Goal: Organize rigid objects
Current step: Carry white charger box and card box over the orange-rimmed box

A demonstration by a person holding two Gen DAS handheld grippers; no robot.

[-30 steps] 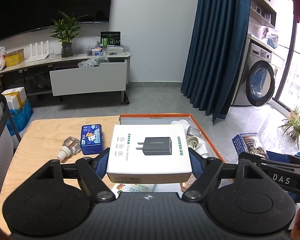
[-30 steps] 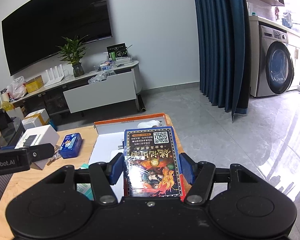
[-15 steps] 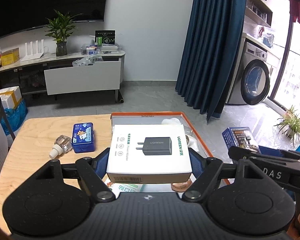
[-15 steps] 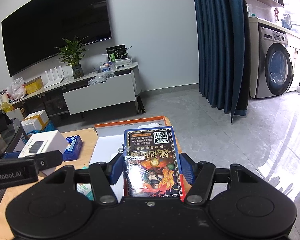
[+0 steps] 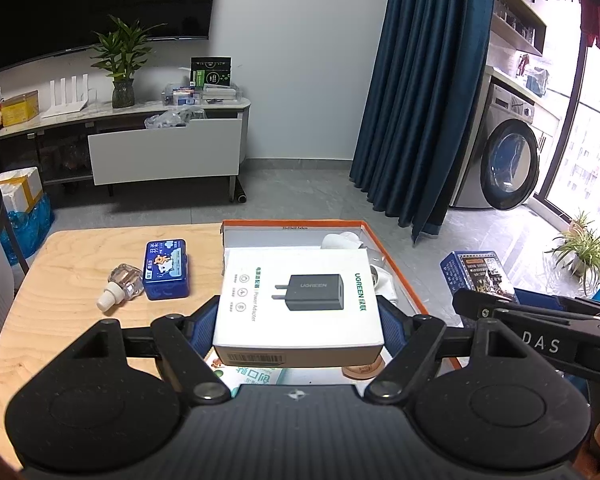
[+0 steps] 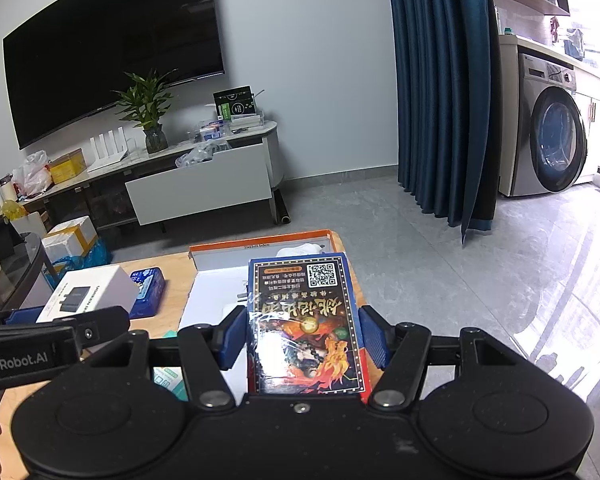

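Observation:
My left gripper (image 5: 298, 320) is shut on a white power adapter box (image 5: 296, 300) and holds it level above the near end of an orange-rimmed cardboard box (image 5: 384, 252). My right gripper (image 6: 304, 336) is shut on a blue card box (image 6: 304, 320) with a QR code, over the right side of the orange-rimmed box (image 6: 260, 242). The two grippers hang side by side. In the left wrist view the card box (image 5: 476, 270) shows at the right. In the right wrist view the white box (image 6: 88, 294) shows at the left. White items lie inside the orange-rimmed box, partly hidden.
On the wooden table (image 5: 60, 264), left of the orange-rimmed box, lie a blue tin (image 5: 166, 268) and a small glass bottle (image 5: 124, 286). A green-and-white leaflet (image 5: 256, 376) lies under my left gripper. The table's right edge runs just past the orange-rimmed box, with floor beyond.
My left gripper, with the white box in it, has shifted slightly to the right, closer to the right gripper. The right gripper and its card box have kept still.

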